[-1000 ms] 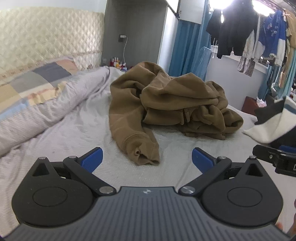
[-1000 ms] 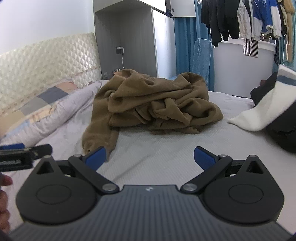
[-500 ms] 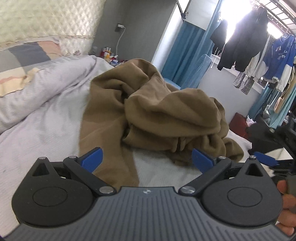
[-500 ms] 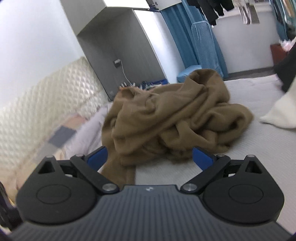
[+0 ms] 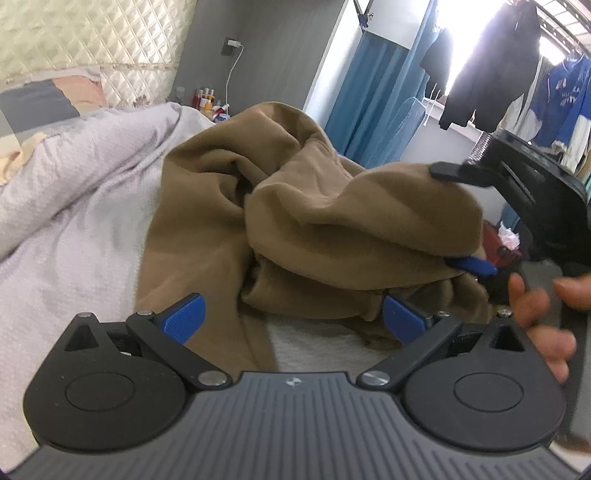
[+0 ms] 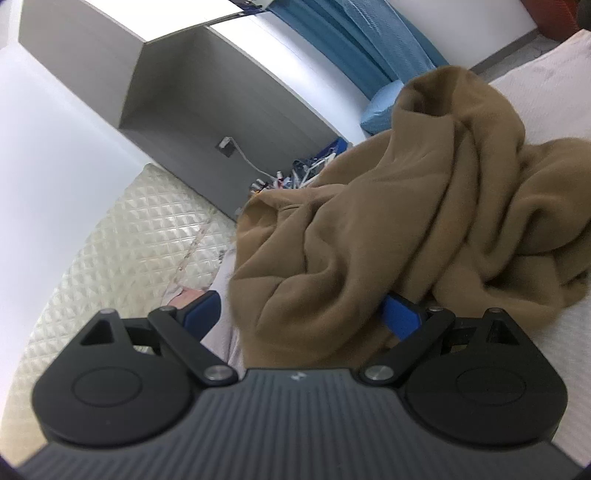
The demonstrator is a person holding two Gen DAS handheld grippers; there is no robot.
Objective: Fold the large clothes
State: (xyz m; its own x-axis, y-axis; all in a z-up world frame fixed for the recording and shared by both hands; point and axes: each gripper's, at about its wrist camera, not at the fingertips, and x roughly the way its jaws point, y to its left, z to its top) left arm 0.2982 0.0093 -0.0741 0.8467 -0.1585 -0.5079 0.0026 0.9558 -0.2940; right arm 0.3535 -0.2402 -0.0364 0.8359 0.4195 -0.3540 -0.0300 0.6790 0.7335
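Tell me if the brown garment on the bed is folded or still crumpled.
Crumpled. The brown garment lies in a bunched heap of loose folds on the bed.

A crumpled brown fleece garment [image 5: 295, 221] is heaped on the white textured bed sheet [image 5: 74, 258]. A bunched grey quilt [image 5: 74, 155] is laid along its left, towards the headboard edge. Small bottles [image 5: 205, 98] are ranged behind, beyond the bed's far corner.

A quilted headboard [image 5: 92, 33] is backing the bed [image 5: 74, 236]; dark jackets [image 5: 491, 74] are hanging beside blue curtains [image 5: 373, 85].
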